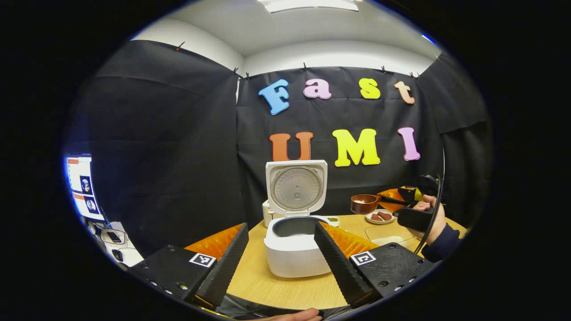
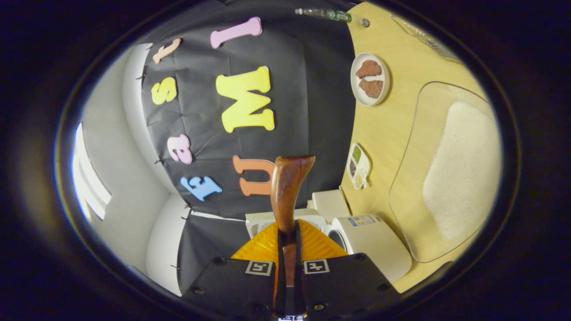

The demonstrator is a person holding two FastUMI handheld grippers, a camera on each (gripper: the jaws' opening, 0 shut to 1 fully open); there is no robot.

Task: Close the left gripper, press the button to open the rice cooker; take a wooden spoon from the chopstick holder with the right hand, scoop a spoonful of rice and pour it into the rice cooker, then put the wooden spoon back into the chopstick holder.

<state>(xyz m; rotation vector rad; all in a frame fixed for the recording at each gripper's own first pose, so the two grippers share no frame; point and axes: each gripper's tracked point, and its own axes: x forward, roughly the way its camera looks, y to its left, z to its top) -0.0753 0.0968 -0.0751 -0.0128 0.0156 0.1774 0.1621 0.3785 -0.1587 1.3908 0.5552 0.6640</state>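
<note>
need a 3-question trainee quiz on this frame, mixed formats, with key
1. True or false: the rice cooker lid stands open.
2. What does the right gripper hold between its fingers? A) a chopstick B) the wooden spoon C) a bowl
3. Fill in: the left gripper has its fingers ____, with nothing between them.

Key
1. True: the lid is up and the inner pot is exposed.
2. B: both fingers press on the spoon's handle in the right gripper view.
3. open (spread apart); the cooker sits farther off on the table.
</note>
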